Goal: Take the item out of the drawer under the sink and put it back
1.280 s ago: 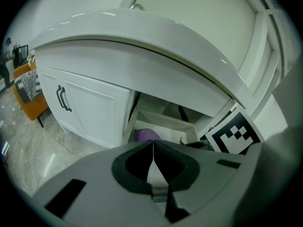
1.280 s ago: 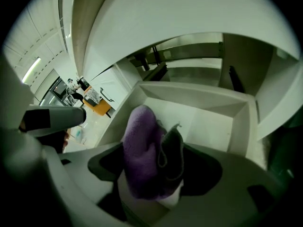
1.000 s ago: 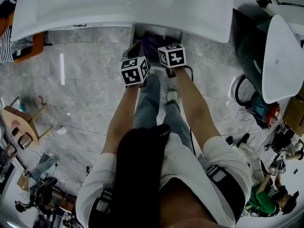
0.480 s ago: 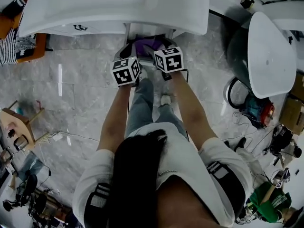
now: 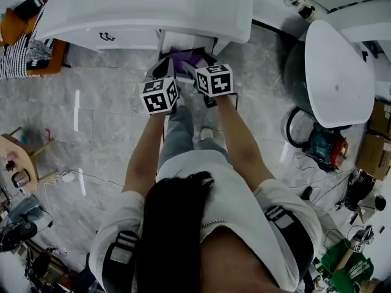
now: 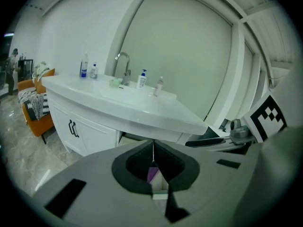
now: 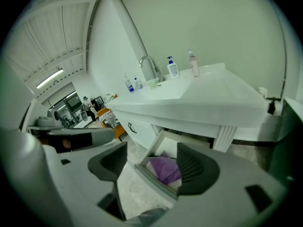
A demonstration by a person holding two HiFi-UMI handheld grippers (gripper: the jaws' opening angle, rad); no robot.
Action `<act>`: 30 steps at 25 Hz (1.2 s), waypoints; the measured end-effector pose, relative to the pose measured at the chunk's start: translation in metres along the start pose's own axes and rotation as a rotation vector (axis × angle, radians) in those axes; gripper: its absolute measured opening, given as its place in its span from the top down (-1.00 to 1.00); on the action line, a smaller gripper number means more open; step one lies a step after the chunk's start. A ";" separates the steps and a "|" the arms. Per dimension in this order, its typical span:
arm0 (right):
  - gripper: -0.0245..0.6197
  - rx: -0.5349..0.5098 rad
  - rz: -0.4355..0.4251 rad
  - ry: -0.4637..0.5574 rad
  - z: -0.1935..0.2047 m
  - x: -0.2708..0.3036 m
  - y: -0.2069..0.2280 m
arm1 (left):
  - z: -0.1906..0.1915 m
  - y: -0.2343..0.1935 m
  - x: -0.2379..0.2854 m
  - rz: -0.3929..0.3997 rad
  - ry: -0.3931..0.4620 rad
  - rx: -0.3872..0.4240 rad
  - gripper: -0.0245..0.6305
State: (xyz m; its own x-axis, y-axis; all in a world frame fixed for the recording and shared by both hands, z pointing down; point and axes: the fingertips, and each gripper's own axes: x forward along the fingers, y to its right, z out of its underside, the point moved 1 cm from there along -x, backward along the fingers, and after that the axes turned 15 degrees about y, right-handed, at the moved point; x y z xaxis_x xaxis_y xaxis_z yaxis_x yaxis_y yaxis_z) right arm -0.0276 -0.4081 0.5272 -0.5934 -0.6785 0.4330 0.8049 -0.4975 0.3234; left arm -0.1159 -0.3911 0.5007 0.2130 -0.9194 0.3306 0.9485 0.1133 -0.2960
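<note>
One purple item (image 7: 165, 170) beyond right gripper (image 7: 151, 161)

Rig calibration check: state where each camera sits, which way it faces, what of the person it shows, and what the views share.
Head view: on the person's head, looking steeply down at the vanity and open drawer; shows hair, both forearms, left gripper, right gripper.
Left gripper view: rides the left gripper, facing the vanity front; jaws together.
Right gripper view: rides the right gripper, facing down into the drawer; jaws apart.
Shared: all three show the vanity and the purple item.
</note>
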 end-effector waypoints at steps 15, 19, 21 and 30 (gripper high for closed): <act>-0.08 -0.065 -0.017 0.105 -0.028 -0.053 -0.029 | -0.019 0.024 -0.041 0.003 0.076 0.000 0.91; -0.08 -0.065 -0.020 0.114 -0.029 -0.057 -0.032 | -0.023 0.032 -0.046 0.027 0.108 -0.003 0.91; -0.08 -0.073 -0.012 0.117 -0.029 -0.059 -0.032 | -0.023 0.034 -0.046 0.025 0.104 0.006 0.91; 0.41 -0.083 0.042 0.151 -0.034 -0.062 -0.027 | -0.026 0.034 -0.045 0.014 0.107 0.010 0.91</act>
State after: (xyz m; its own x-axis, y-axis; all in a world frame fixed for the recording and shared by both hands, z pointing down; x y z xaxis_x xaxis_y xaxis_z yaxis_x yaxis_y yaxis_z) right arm -0.0129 -0.3710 0.4628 -0.5567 -0.7700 0.3117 0.8304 -0.5054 0.2345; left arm -0.0990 -0.3555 0.4521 0.2008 -0.9525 0.2289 0.9480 0.1300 -0.2905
